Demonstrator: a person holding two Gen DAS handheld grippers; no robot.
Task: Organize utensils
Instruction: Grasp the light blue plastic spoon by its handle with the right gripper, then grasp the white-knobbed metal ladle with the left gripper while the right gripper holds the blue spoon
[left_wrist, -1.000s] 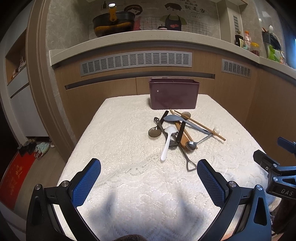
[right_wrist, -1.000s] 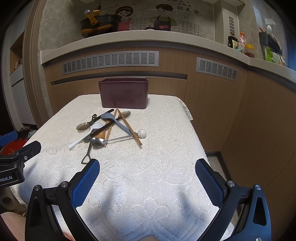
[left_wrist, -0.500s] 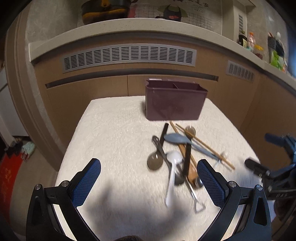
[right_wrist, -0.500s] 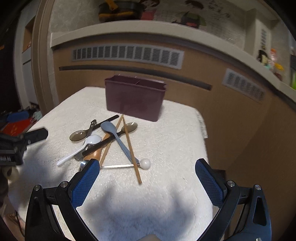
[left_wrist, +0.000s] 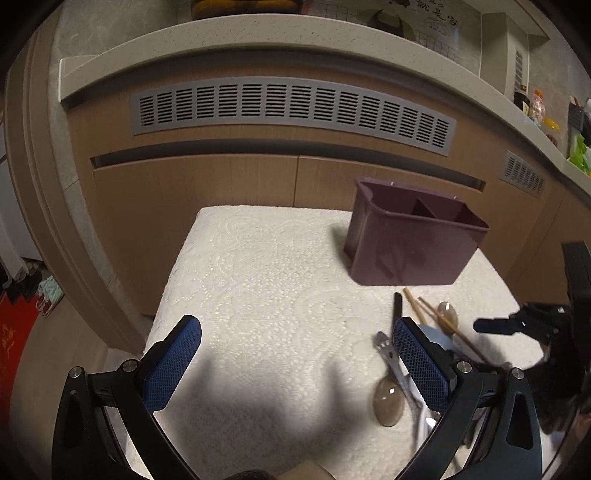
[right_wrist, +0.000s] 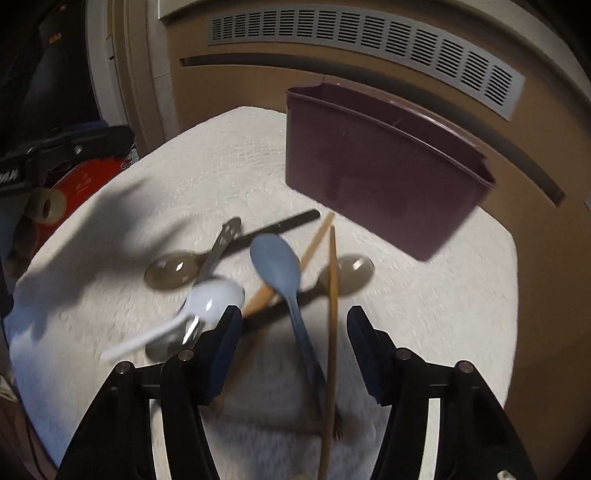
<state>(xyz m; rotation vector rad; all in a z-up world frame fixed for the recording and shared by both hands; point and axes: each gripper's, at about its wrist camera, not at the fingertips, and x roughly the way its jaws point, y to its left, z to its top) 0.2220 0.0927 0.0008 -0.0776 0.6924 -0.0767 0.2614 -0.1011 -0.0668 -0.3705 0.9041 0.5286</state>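
Note:
A pile of utensils lies on the white lace tablecloth (right_wrist: 424, 306) in front of a dark purple two-compartment holder (right_wrist: 376, 166), also in the left wrist view (left_wrist: 413, 240). The pile has a blue spoon (right_wrist: 280, 269), a white spoon (right_wrist: 210, 299), wooden chopsticks (right_wrist: 332, 288), clear brown spoons (right_wrist: 170, 273) and a black-handled utensil (right_wrist: 291, 223). My right gripper (right_wrist: 293, 325) is open, low over the pile, with the blue spoon's handle and one chopstick between its fingers. My left gripper (left_wrist: 295, 350) is open and empty over bare cloth left of the pile; a brown spoon (left_wrist: 388, 402) lies by its right finger.
A wooden kitchen counter front with grey vents (left_wrist: 291, 107) stands just behind the table. The table's left edge (left_wrist: 166, 280) drops to the floor, where a red mat (left_wrist: 14, 343) lies. The right gripper's body shows at the left wrist view's right side (left_wrist: 532, 325).
Both grippers have moved forward and down toward the table. The right gripper has dropped over the utensil pile and now straddles the blue spoon and a chopstick. The left gripper has shifted left of the pile.

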